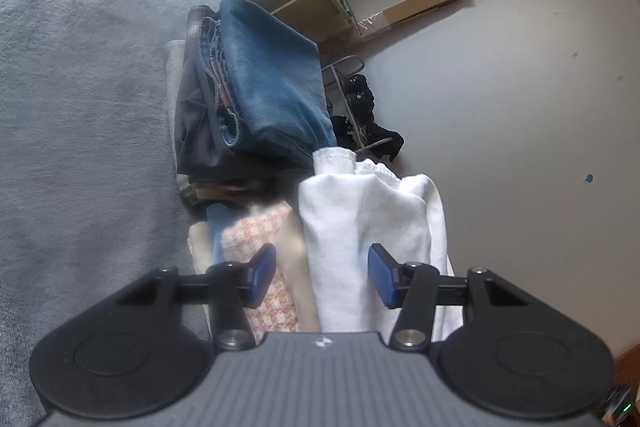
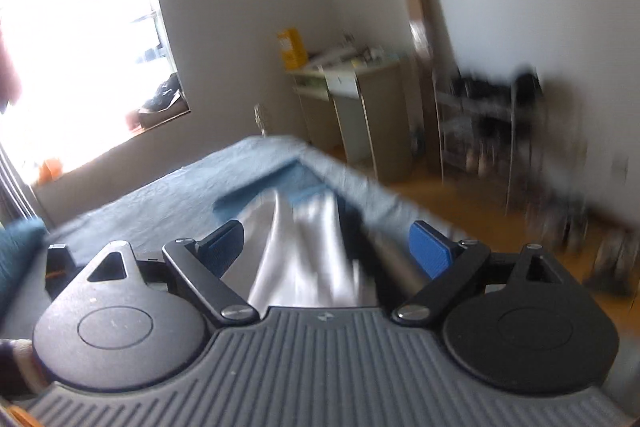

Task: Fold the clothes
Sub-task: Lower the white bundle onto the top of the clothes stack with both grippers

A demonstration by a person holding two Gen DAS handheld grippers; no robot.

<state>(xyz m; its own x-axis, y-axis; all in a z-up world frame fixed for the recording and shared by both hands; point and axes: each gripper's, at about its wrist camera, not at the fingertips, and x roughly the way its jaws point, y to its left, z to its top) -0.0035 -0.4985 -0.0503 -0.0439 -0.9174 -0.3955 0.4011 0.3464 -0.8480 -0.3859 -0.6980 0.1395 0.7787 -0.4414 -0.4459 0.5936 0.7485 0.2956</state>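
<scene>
My left gripper is released – its blue pads sit apart over the white cloth, folded jeans at twelve o'clock. My right gripper is wide open – nothing pinched.

Both claws tip gently downward: the left claw stands half-parted with nothing pressed between its blue pads, the right claw gapes wide, its view blurred

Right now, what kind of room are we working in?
Most likely a bedroom: a bed under a grey cover, folded clothes stacked at its edge, and a window beside a small shelf unit.
</scene>
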